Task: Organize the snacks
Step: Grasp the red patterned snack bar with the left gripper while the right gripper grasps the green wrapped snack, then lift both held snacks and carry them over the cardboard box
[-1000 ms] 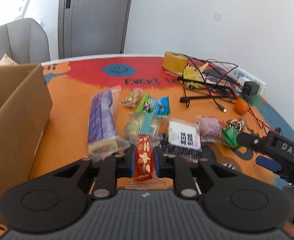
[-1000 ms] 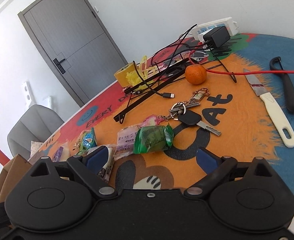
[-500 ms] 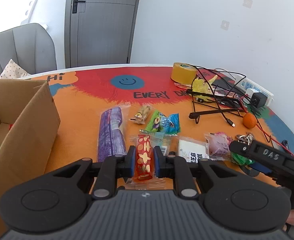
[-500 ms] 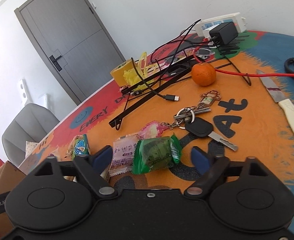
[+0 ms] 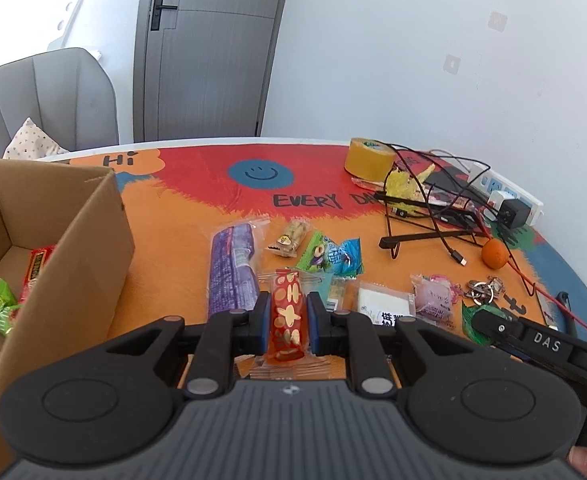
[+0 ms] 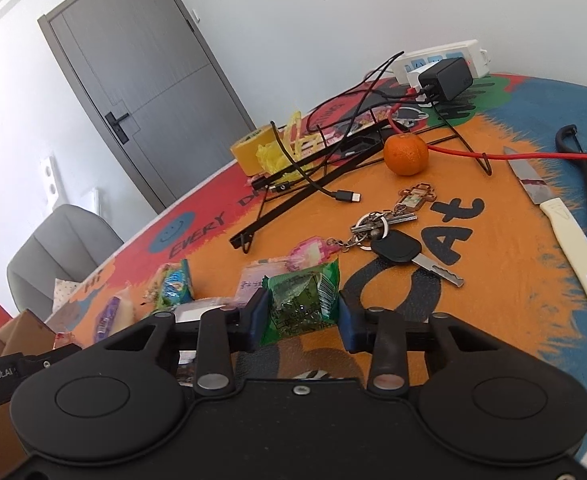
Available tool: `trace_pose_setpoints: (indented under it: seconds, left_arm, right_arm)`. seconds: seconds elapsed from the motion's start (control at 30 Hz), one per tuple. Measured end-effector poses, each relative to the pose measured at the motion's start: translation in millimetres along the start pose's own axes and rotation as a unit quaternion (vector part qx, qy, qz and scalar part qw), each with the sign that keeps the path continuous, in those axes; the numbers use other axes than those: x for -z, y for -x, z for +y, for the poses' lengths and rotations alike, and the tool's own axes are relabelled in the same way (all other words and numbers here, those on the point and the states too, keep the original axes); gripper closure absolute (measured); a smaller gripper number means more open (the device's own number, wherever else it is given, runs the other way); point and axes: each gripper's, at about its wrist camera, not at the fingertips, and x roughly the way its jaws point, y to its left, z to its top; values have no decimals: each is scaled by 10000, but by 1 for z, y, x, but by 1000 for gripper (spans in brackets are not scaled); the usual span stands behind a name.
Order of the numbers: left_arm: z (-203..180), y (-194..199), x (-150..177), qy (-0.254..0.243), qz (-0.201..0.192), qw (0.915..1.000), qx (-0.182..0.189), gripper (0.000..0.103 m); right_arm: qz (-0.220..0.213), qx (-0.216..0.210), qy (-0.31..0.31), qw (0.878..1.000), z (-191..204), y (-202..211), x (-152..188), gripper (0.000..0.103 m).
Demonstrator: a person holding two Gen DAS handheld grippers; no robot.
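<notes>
We see the left gripper raised, clamping a red snack; right gripper low, pinching a green packet. Only the left view shows inside the cardboard box.

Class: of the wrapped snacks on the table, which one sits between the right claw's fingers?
The green-wrapped snack, the only one between the right claw fingers; the others lie further left.

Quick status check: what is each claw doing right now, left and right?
Left claw: closed on the red snack bar.
Right claw: fingers on both sides of the green snack packet, apparently touching it; a firm grip cannot be told.
</notes>
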Motion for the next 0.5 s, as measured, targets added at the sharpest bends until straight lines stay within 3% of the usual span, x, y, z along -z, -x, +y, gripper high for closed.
trace_pose_setpoints:
  seconds: [0.5]
  left_arm:
    - [25, 41, -8, 251, -331, 9991, -99, 86]
  right_arm:
    - [-242, -405, 69, 9989, 44, 27, 1, 66]
